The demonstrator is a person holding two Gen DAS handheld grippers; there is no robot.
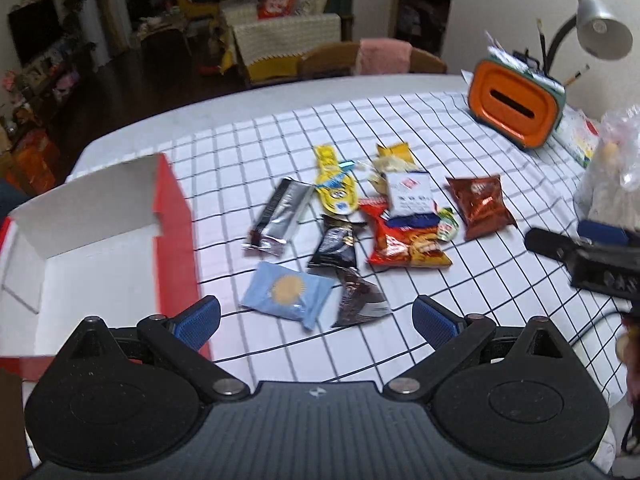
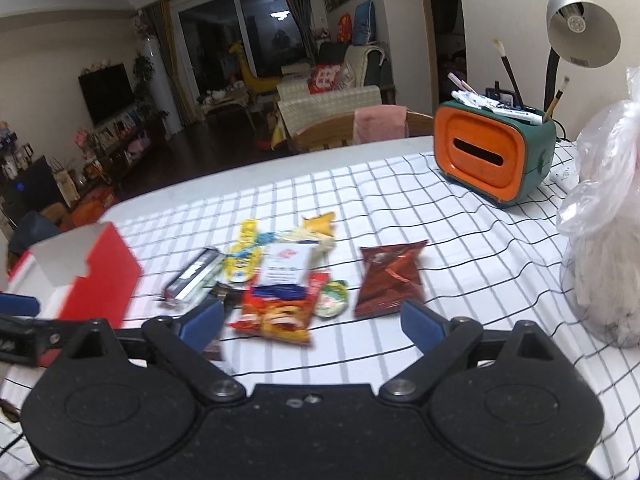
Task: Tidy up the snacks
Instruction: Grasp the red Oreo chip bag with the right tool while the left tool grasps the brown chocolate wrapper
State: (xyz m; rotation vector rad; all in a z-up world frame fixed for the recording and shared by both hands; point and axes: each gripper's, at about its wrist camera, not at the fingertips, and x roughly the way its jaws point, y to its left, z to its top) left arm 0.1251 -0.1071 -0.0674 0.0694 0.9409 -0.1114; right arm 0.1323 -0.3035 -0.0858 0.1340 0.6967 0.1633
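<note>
behind the bench (image 1: 400, 112) lies a dim living room with a sofa and a television. a white cloth with a black grid covers the bench, and the snacks lie in a loose heap near its middle.

the left hand-held gripper (image 1: 316, 322) hangs above the near edge of the heap, with its blue pads spread wide and nothing between them. just in front of it lie a light blue cookie packet (image 1: 289, 294) and a dark crumpled wrapper (image 1: 360, 300). further away are a silver bar (image 1: 280, 216), a yellow pouch (image 1: 335, 182), a black packet (image 1: 336, 242), a red chip bag (image 1: 404, 240) with a white packet (image 1: 409, 194) lying on it, and a brown chip bag (image 1: 480, 206) a little apart on the right. an open red box (image 1: 176, 216) with a white inside stands to the left of the heap.

the right hand-held gripper (image 2: 312, 318) is also spread open and holds nothing; it hovers over the near side of the red chip bag (image 2: 280, 312). an orange and green organizer (image 2: 492, 156) with brushes, a desk lamp (image 2: 580, 28) and a clear plastic bag (image 2: 604, 220) stand at the far right of the bench.
</note>
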